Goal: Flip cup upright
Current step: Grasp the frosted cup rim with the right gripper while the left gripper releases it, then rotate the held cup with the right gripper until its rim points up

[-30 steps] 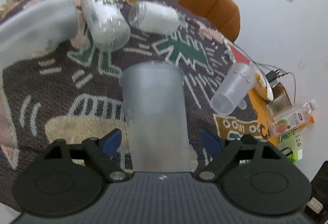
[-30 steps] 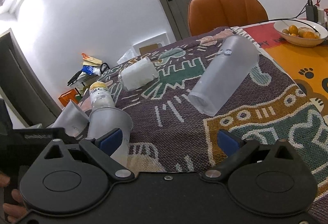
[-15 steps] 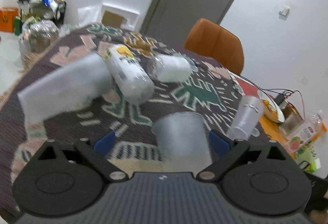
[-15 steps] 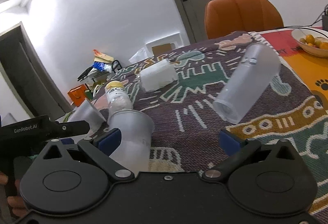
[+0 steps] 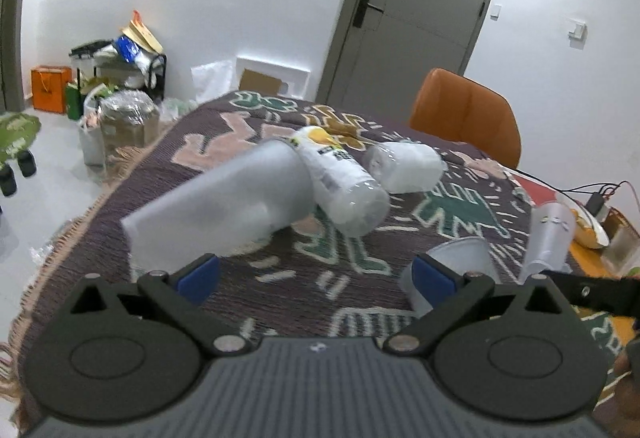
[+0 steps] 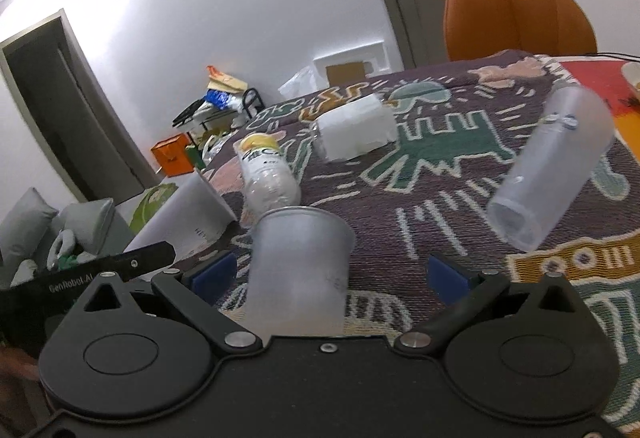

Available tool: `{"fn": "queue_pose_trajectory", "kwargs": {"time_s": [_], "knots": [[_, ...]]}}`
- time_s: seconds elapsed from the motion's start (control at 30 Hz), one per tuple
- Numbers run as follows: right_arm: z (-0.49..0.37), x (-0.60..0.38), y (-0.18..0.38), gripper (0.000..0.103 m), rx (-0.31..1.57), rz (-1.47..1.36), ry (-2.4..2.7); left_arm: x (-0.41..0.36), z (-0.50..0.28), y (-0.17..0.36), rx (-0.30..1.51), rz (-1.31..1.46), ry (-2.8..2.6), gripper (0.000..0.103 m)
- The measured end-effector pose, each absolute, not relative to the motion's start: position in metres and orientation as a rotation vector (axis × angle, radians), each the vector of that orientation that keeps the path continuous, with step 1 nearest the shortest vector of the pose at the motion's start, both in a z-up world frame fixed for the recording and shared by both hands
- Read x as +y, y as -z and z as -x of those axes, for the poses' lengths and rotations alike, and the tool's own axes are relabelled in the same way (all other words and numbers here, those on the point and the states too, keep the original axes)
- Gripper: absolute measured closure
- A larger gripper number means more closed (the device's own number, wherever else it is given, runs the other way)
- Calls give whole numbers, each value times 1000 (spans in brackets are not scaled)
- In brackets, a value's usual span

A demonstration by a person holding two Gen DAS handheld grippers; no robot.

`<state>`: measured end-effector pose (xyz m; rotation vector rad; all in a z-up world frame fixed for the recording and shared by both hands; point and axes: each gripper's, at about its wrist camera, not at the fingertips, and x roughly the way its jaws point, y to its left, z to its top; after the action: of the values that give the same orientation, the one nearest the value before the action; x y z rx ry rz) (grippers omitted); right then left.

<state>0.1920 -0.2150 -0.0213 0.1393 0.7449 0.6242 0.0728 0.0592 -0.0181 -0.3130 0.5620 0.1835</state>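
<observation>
- Your right gripper (image 6: 328, 274) has its fingers spread wide and holds nothing; an upright cup (image 6: 300, 258) stands between them, mouth up, untouched by either blue pad. It looks like a cup already righted.
- Your left gripper (image 5: 316, 276) is also wide open and empty. That same upright cup (image 5: 452, 270) sits just behind its right finger, outside the gap.
- Just past the left fingers, a big frosted cup (image 5: 224, 201) lies on its side on the counter (image 5: 280, 278), its far end leaning against the bottle (image 5: 344, 185). It is the nearest one not yet flipped, and I judge it your next target: the open fingers point roughly at it.
- The bottle lies flat too, cap away from you, so it may roll when you lift the cup.
- To the right, another cup (image 6: 548, 173) lies on its side, mouth towards you, well apart from the rest.
- Farther back rests a white roll (image 6: 356, 133); beyond the counter stands an orange chair (image 5: 464, 117).
</observation>
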Motion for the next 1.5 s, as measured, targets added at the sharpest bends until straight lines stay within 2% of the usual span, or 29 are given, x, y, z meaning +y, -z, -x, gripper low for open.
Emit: {"fn": "queue_pose_trajectory", "kwargs": {"time_s": [0.33,0.6,0.83,0.9,1.5], "knots": [[-209,-174,33,1,825,-77,-646,69,-72,29,535,261,-180,1],[-221,-147,50,19,902,-1,-637,84,-77,38,557,283,-182,1],[-238,-131,52,23,941,59,-655,90,-77,45,576,316,-198,1],[-241,-129,53,27,947,63,-655,92,-76,45,579,318,-200,1],[-204,-195,6,28,674,-93,-652,67,-78,33,555,266,-171,1]]}}
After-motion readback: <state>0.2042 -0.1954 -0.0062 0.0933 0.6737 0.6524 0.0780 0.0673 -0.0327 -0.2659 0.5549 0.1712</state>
